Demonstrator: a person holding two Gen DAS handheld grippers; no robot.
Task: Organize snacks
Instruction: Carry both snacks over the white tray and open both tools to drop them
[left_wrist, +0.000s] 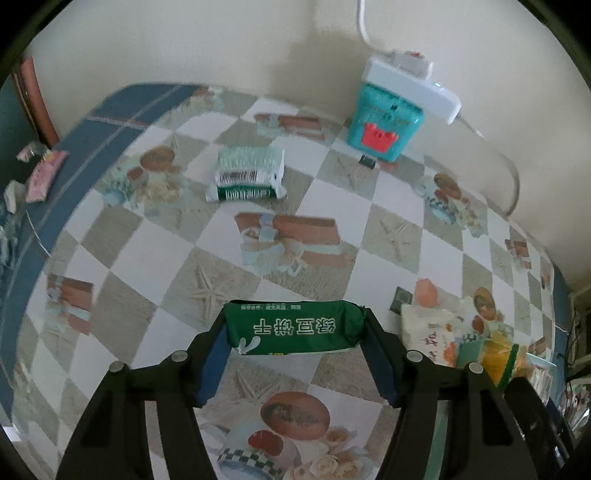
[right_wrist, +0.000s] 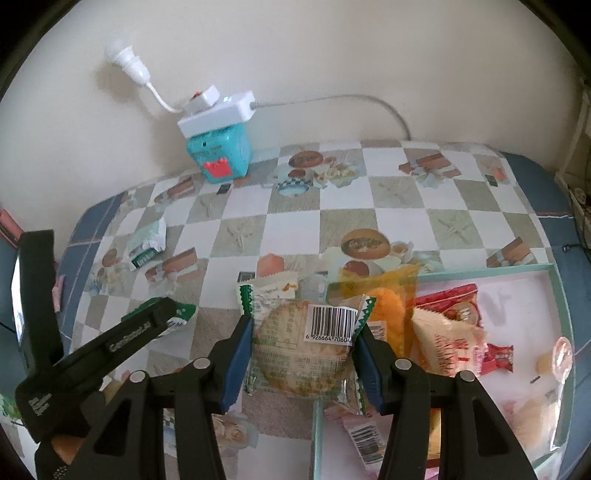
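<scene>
I see soft, even daylight in both views; the pale plaster wall (left_wrist: 184, 48) carries faint grey shadows, one behind the white plastic power strip (right_wrist: 216, 114). Fisheye bending curves the checkered glossy tablecloth (left_wrist: 177, 258) edges, corners go black, and slight blur softens details throughout

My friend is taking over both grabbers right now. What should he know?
Left gripper: shut on a green biscuit pack, held above the table.
Right gripper: shut on a clear round-cracker pack, at the near corner of the tray.
Tray: on the right side of the table, already holds several snacks, among them a red pack and an orange one.
Still out: another green-and-white pack lying alone on the table toward the teal box.
Left to do: probably place both held packs, then fetch the loose one.
</scene>
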